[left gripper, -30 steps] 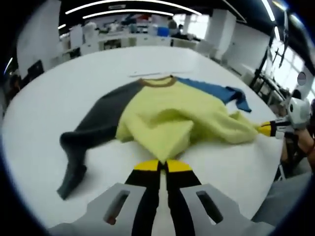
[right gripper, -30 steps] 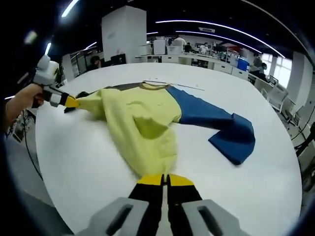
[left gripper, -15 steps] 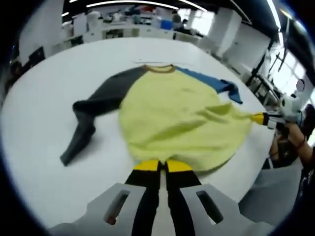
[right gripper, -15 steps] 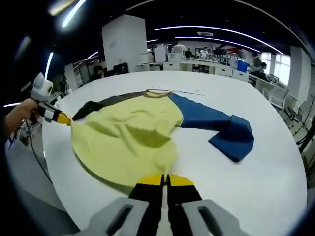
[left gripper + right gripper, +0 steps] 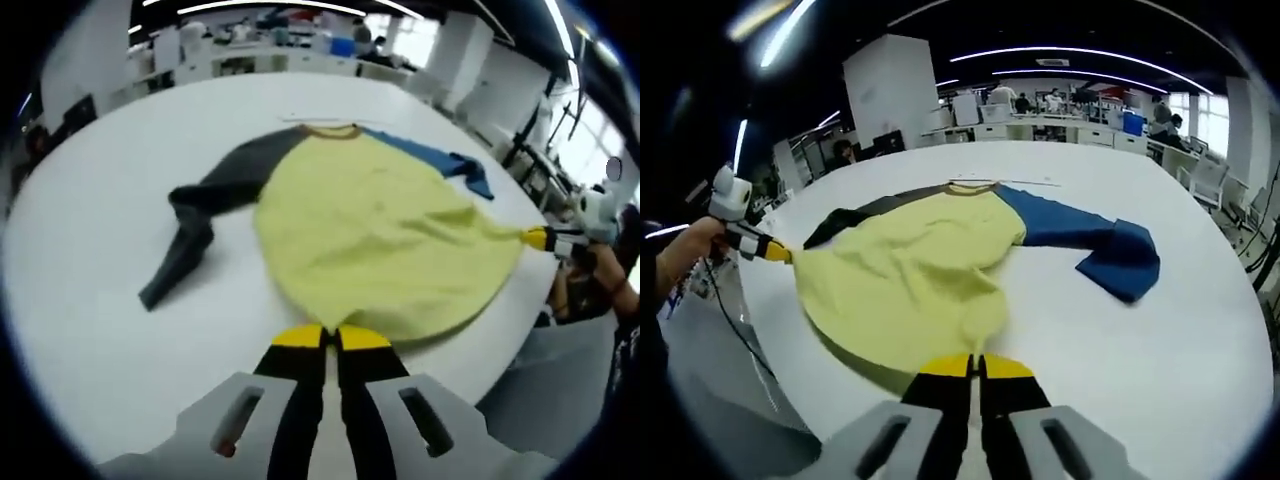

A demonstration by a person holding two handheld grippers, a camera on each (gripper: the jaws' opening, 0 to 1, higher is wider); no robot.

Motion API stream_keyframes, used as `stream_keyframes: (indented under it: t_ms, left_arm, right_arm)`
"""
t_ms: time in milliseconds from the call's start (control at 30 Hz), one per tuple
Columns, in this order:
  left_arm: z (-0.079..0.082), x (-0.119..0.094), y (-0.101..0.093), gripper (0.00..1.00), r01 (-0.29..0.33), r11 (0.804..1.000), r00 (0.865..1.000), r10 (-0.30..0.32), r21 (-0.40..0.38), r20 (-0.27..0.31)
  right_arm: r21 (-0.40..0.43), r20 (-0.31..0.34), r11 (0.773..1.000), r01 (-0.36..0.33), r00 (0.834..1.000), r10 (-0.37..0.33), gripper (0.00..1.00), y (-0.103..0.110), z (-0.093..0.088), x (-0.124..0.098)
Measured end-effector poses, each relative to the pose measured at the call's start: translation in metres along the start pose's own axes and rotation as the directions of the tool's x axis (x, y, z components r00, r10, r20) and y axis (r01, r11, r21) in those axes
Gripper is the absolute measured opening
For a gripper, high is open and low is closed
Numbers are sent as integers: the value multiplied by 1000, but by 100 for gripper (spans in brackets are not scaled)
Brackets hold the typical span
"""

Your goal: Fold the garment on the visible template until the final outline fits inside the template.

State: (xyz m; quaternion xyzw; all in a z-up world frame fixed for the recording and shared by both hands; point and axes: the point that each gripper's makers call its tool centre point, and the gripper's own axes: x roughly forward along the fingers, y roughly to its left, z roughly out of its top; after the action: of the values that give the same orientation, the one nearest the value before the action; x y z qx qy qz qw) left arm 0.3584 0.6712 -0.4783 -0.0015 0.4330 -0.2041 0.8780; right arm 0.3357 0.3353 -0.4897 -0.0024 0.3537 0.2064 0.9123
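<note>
Since the earlier frame, garment (image 5: pixel 380 235) lies flatter on white table (image 5: pixel 80 280); left gripper (image 5: pixel 330 335) and right gripper (image 5: pixel 975 365) each pinch its hem; office desks (image 5: pixel 1040 125) behind.

An open-plan office or lab: rows of desks (image 5: pixel 1040 125), ceiling strip lights (image 5: pixel 1080 52), a large white table (image 5: pixel 1160 340).

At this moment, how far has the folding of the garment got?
Early stage. Done: the yellow body of the garment lies spread across the white table, grey sleeve out to one side and blue sleeve to the other. In hand: the left gripper and the right gripper are each shut on the hem, pulling it taut. Left: every fold; I cannot make out a template outline.
</note>
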Motion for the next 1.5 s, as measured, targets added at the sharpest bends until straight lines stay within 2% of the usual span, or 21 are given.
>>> stream_keyframes:
  t_ms: [233, 400, 533, 767, 1067, 1200, 1333, 1500]
  left_arm:
    - [-11, -1, 6, 0, -4, 1000, 1000, 4, -21, -7]
    - [-21, -1, 6, 0, -6, 1000, 999, 5, -18, -35]
    - [-34, -1, 5, 0, -12, 1000, 997, 13, 9, -74]
    - [-51, 1, 3, 1, 9, 999, 992, -16, -53, -124]
    - [-64, 5, 3, 1, -3, 998, 988, -7, -67, -152]
    - [-70, 3, 8, 4, -36, 997, 984, 23, -72, -177]
    - [-70, -1, 7, 12, -34, 997, 986, 23, -65, -164]
    - [-70, 2, 5, 15, -36, 997, 987, 24, -73, -159]
  right_arm:
    - [-14, -70, 1000, 5, 998, -6, 0, 5, -22, -4]
    - [-17, -73, 1000, -8, 997, 7, 0, 12, -25, -6]
    - [-31, -98, 1000, 6, 995, -9, 0, 9, -31, -4]
    - [-8, -129, 1000, 19, 991, -20, 0, 6, -44, -2]
    - [-5, -154, 1000, 24, 988, -25, 0, 5, -55, 2]
    - [-10, -161, 999, 31, 986, -32, 0, 4, -57, 3]
    - [1, -164, 999, 35, 986, -35, 0, 3, -58, 2]
    - [-3, -174, 999, 36, 984, -36, 0, 3, -60, 4]
